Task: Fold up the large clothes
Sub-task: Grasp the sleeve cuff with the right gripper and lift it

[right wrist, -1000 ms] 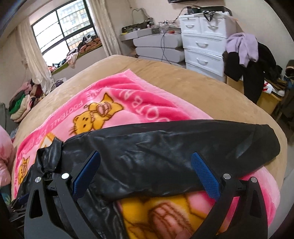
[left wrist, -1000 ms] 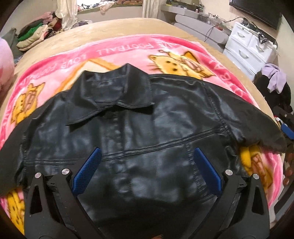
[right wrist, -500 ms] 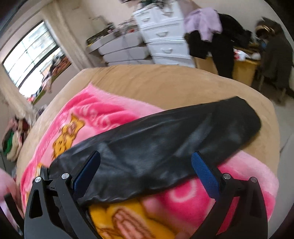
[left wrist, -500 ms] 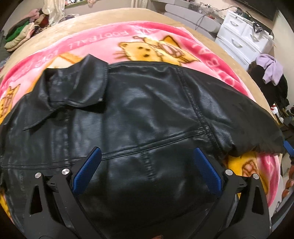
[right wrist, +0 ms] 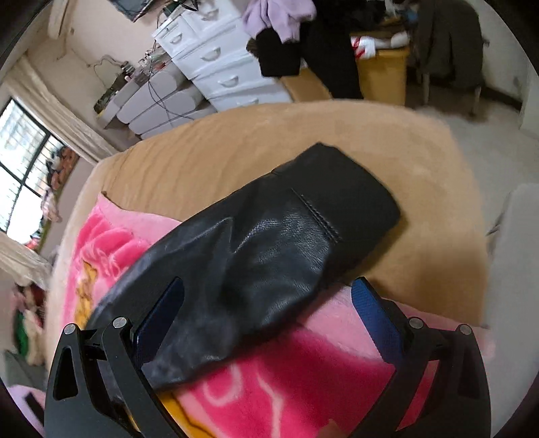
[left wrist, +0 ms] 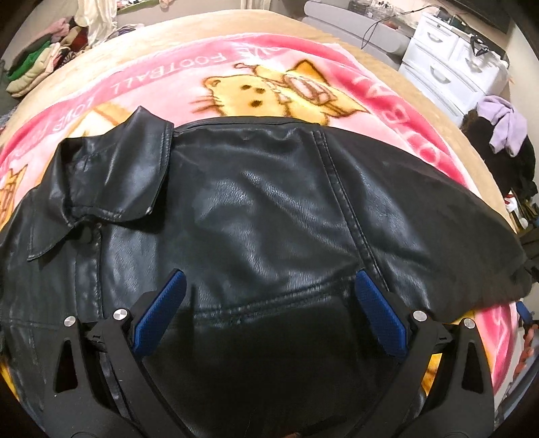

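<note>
Left wrist view looks down on the front of a black leather jacket (left wrist: 256,215) spread flat over a pink cartoon-cat blanket (left wrist: 256,64) on a tan bed (left wrist: 397,74); the collar (left wrist: 111,178) lies turned out toward the bed's left side, and one sleeve runs out to the right edge. The left tongs (left wrist: 266,310) hang over the jacket's lower chest with blue pads (left wrist: 158,313) spread wide and nothing held between them. This view alone shows the collar, the chest seams and the blanket's lettering.

Right wrist view shows what the other cannot: the sleeve (right wrist: 269,242) end-on, its cuff (right wrist: 350,188) lying past the blanket's edge on the bare tan bed near the bed's right corner, with floor beyond. The right tongs (right wrist: 267,310) are spread wide too; the sleeve passes between the fingers, its leather lying over the left pad (right wrist: 161,320), while the right pad (right wrist: 374,313) stands apart from it above the pink blanket. Neither finger is closed on the sleeve.

Beyond the bed stands a white chest of drawers (right wrist: 215,67) with its drawers closed; a lilac garment (right wrist: 279,17) is draped over dark clothes beside it. A yellow bin (right wrist: 384,74) farther right holds something white and red, too blurred to name
</note>
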Tool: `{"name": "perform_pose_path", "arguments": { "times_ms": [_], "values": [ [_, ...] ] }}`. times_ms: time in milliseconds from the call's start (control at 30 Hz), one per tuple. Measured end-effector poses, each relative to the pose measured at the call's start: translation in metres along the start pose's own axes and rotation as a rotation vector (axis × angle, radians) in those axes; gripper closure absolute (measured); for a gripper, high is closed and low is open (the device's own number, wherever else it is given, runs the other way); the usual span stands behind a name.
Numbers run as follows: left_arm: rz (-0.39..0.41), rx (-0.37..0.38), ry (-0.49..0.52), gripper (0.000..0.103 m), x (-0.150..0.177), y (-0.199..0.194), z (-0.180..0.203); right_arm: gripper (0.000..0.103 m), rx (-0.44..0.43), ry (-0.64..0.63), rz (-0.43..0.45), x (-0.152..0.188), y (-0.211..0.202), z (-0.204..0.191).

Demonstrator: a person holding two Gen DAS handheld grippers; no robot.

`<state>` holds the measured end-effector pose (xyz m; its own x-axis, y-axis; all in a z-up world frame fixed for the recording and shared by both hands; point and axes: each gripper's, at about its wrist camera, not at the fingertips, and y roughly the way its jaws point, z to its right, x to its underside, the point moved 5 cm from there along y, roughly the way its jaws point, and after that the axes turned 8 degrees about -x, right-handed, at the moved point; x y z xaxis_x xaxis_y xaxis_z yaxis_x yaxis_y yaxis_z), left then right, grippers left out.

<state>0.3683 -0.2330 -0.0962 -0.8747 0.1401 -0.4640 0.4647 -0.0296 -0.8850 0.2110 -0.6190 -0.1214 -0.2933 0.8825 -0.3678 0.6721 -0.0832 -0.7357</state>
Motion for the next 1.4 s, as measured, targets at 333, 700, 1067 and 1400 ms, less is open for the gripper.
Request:
{"name": "perform_pose_path", "arguments": {
  "times_ms": [333,700,1067,1400],
  "values": [
    [-0.018,0.028,0.007,0.009,0.001,0.002,0.003,0.022,-0.245,0.103,0.058,-0.027,0.028,0.011],
    [0.027,0.051,-0.025,0.009,-0.008,-0.032,-0.028,0.090,-0.488,-0.054,0.188,-0.038,-0.016,-0.051],
    [0.068,0.077,-0.062,0.009,-0.007,-0.080,-0.095,0.092,-0.643,-0.349,0.245,0.001,-0.073,-0.163],
    [0.113,0.050,-0.130,0.009,0.020,-0.106,-0.173,0.092,-0.730,-0.584,0.209,0.062,-0.095,-0.247]
  ]
}}
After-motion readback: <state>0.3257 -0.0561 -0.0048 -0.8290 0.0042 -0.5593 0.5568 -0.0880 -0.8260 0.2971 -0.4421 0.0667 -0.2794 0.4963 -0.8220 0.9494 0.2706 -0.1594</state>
